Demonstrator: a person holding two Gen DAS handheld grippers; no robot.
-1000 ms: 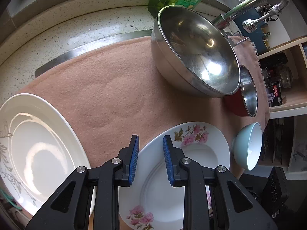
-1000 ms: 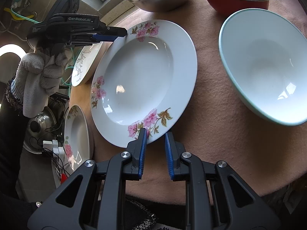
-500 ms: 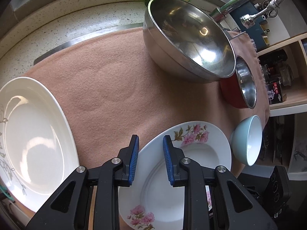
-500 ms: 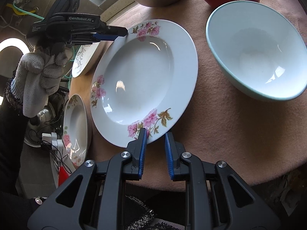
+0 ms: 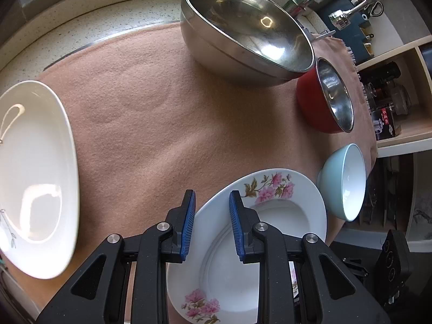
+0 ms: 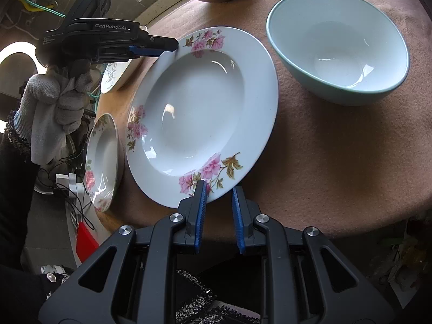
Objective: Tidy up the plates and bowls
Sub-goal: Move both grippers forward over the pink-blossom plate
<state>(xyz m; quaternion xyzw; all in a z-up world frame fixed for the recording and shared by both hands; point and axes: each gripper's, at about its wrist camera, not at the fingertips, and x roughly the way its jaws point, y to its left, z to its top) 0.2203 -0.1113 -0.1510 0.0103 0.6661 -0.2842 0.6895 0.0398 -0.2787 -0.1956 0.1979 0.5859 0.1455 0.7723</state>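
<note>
Gripping floral plate (image 6: 199, 102) by opposite rims, left gripper (image 5: 211, 202) and right gripper (image 6: 218, 189) both clamped on; rigid, glossy-slick, breakable, keep level.

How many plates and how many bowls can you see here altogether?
Plates: 3 (big flowered plate, small flowered plate, white plate)
Bowls: 3 (steel bowl, red bowl, blue bowl)
Total: 6
</note>
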